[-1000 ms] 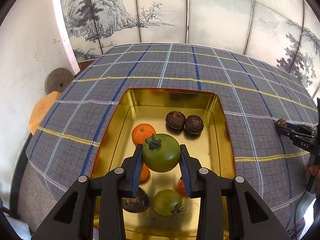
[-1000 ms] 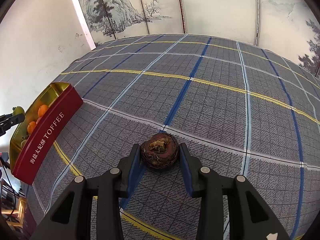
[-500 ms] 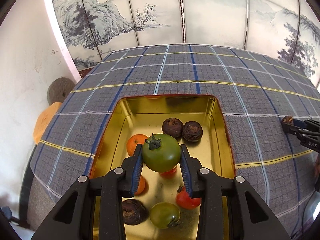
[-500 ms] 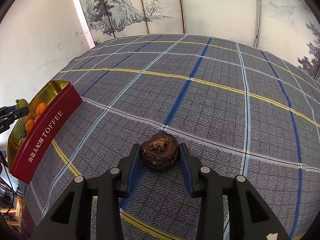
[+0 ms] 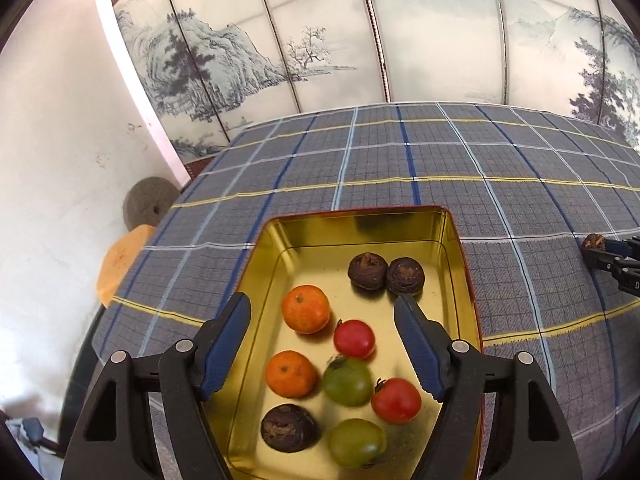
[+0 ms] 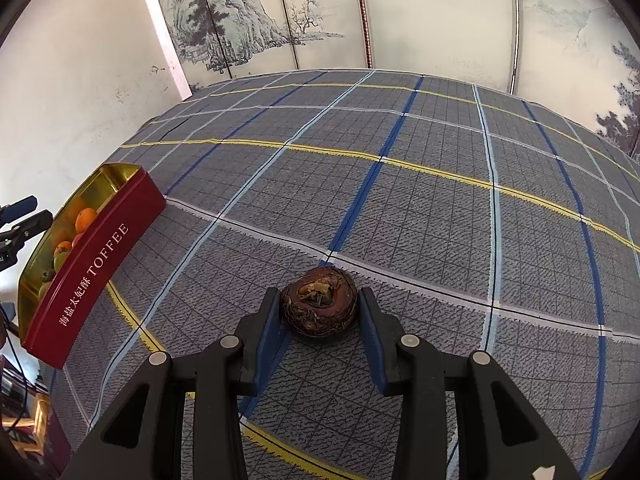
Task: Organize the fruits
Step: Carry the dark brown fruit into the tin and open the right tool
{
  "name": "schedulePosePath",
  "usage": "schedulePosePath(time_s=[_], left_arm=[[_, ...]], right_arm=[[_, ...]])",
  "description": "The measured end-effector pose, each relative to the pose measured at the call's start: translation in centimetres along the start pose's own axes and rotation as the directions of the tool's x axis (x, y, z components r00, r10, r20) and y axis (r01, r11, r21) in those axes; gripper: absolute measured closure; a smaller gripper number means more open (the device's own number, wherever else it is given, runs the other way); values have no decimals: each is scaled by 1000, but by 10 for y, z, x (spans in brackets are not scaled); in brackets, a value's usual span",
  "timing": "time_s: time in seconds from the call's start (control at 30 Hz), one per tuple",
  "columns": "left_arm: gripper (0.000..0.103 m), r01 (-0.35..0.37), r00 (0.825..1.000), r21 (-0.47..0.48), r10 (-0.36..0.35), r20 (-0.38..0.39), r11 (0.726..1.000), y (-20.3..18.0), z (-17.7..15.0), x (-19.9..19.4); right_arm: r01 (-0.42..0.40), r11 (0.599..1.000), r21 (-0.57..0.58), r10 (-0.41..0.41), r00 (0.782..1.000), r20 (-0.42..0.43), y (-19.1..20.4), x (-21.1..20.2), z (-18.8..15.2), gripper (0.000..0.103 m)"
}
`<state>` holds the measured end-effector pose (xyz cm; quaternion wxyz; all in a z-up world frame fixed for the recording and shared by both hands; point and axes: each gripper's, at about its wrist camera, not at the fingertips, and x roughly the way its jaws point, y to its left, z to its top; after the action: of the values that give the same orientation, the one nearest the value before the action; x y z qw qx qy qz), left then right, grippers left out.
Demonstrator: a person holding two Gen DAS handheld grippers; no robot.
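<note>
On plaid tablecloth (image 6: 420, 208) before painted screen (image 6: 400, 12), left claw (image 5: 322, 334) wide, right claw (image 6: 319, 312) holding brown fruit (image 6: 319, 306)

Black claw (image 5: 322, 330) arms, blue finger pads (image 5: 224, 344), silver screws.

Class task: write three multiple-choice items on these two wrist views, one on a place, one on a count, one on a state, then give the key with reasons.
1. Where is the brown fruit in the right wrist view?
A. in the tin
B. on the cloth, between the right gripper fingers
C. on the floor

2. How many oranges lie in the tin?
A. one
B. two
C. four

3. The left gripper is
A. open and empty
B. shut on a tomato
C. shut on an orange

Key: B, the fruit sits on plaid between the fingers; B, two oranges show; A, the fingers stand wide apart above the tin.
</note>
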<state>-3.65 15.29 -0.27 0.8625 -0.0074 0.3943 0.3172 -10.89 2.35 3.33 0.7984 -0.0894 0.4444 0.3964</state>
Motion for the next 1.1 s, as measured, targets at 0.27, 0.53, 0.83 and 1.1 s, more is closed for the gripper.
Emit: schedulePosePath(time_s=[0.27,0.53,0.83,1.1], left_arm=[[28,-17,1000,-41,17,3,999,13,-11,-12],[28,-40,999,-75,41,17,996,32,-20,-22],[28,-87,992,-110,96,79,990,56,-29,-39],[20,-95,989,-159,111,96,983,77,-35,-48]], right_arm=[[-110,994,-17,111,993,42,37,-22,6,67],[-249,951,-182,262,964,53,129,-41,30,67],[-344,897,-278,356,935,-7,207,-24,40,67],[-372,884,-283,372,927,-58,240,3,42,67]])
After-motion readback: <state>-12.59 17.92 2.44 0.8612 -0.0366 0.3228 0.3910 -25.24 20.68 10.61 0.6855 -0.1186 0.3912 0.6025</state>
